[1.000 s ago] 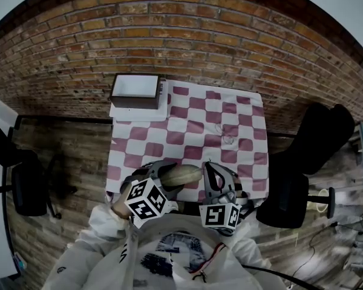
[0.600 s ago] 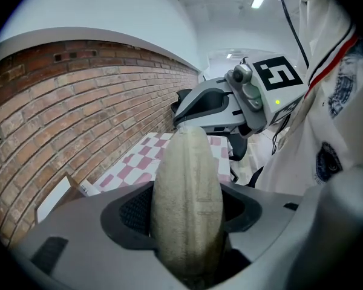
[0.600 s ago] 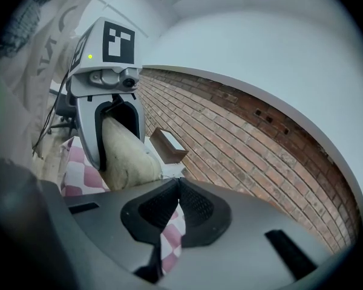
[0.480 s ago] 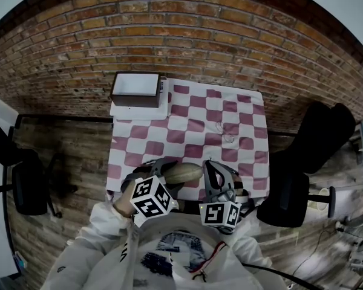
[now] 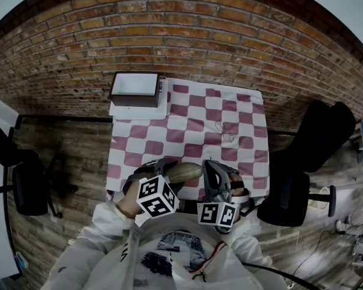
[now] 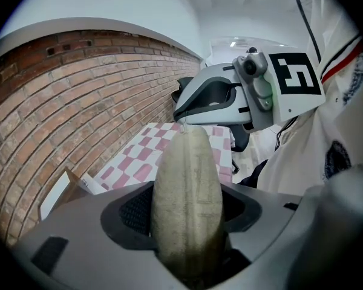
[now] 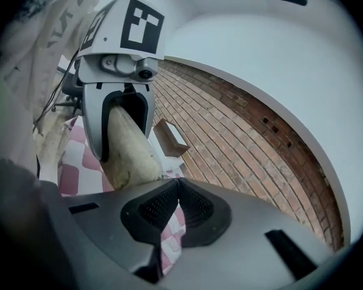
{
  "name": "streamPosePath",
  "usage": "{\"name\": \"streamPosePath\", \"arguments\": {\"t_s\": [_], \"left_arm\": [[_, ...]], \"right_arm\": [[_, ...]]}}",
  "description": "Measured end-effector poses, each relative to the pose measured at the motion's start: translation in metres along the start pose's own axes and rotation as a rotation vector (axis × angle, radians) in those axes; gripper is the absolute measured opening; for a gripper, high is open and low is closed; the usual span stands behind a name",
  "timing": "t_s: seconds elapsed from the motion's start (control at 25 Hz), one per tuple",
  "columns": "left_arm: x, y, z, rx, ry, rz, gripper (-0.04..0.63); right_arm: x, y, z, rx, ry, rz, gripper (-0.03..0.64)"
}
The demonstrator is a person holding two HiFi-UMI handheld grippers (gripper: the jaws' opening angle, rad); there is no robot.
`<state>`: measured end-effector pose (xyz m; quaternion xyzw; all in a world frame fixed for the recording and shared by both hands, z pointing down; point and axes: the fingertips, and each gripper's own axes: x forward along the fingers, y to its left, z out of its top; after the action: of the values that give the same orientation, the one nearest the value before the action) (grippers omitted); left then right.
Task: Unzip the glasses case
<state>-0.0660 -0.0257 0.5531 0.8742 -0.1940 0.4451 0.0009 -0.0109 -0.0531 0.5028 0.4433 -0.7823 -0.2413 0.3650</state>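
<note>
**A:** What does the left gripper view add to the head view?

**B:** The grip. The left gripper has its jaws clamped on the near half of the glasses case. The beige case stands on edge between the pads and pokes out past the jaw tips. From the head view you only get the case lying crosswise between the two grippers.

**A:** And the right gripper?

**B:** Its own view shows the jaws closed, pad against pad. The far end of the case sits just left of the tips. I can't tell whether the zip tab is pinched there. In the left gripper view those tips come down right onto the case's far end.

**A:** What's under the jaws?

**B:** A bench covered by a red-and-white chequered cloth. An open box stands well beyond the jaws at the far left corner. Behind it is a brick wall. There's plank flooring on the left, and a black chair on each side.

**A:** How are the hands posed?

**B:** Both are close to the white-clad chest, with the marker cubes nearest the body. The left hand tips its gripper downward and toward the right one. The right gripper points away from the body, and the tips of the two meet over the bench's near edge.
</note>
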Motion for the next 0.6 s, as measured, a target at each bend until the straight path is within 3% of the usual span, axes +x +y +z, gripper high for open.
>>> {"name": "streamPosePath", "arguments": {"t_s": [0.6], "left_arm": [[0.013,-0.004,-0.005,0.005,0.086,0.002,0.29]], "right_arm": [[0.001,0.007,-0.004,-0.167,0.026,-0.01,0.017]]}}
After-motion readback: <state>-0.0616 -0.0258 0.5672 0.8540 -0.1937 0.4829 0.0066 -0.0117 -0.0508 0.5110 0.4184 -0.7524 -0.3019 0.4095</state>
